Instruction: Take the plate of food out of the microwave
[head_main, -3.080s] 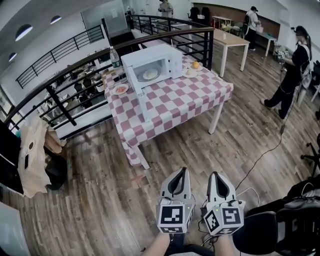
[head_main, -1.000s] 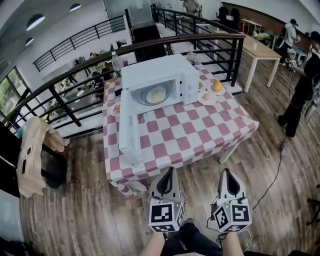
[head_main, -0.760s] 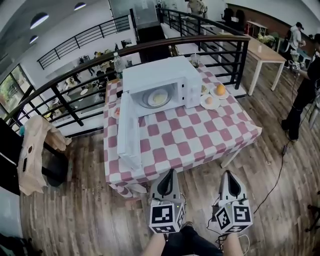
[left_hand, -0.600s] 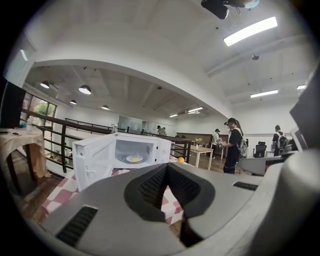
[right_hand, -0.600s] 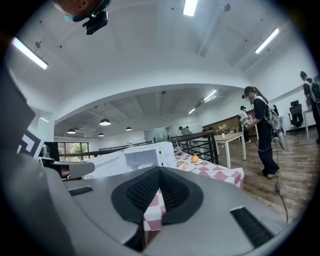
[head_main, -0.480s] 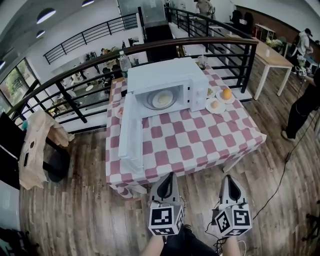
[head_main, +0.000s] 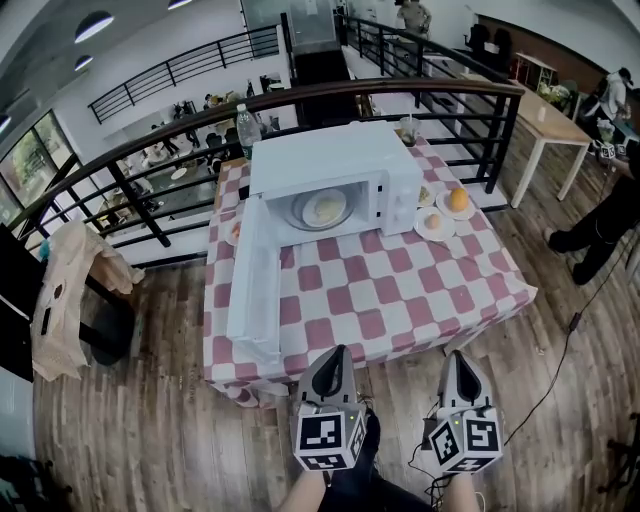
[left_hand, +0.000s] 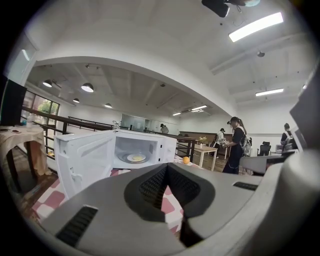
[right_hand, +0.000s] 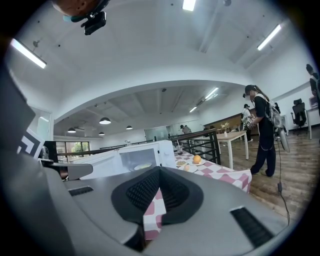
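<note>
Closer now to the bench (head_main: 400, 300) than before, left tongs (head_main: 338, 350) and right tongs (head_main: 455, 356) both pinched together, empty, round plate of food (head_main: 323, 208) lying flat inside open microwave (head_main: 335, 160), mouth facing them.

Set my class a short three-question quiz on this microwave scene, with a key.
1. Where is the plate of food? A) inside the microwave B) held by a gripper C) nowhere in view
2. True or false: the left gripper and right gripper each hold something.
3. Fill in: the microwave's door stands ____.
Key: 1 A. 2 False; both are shut and empty. 3 open.
</note>
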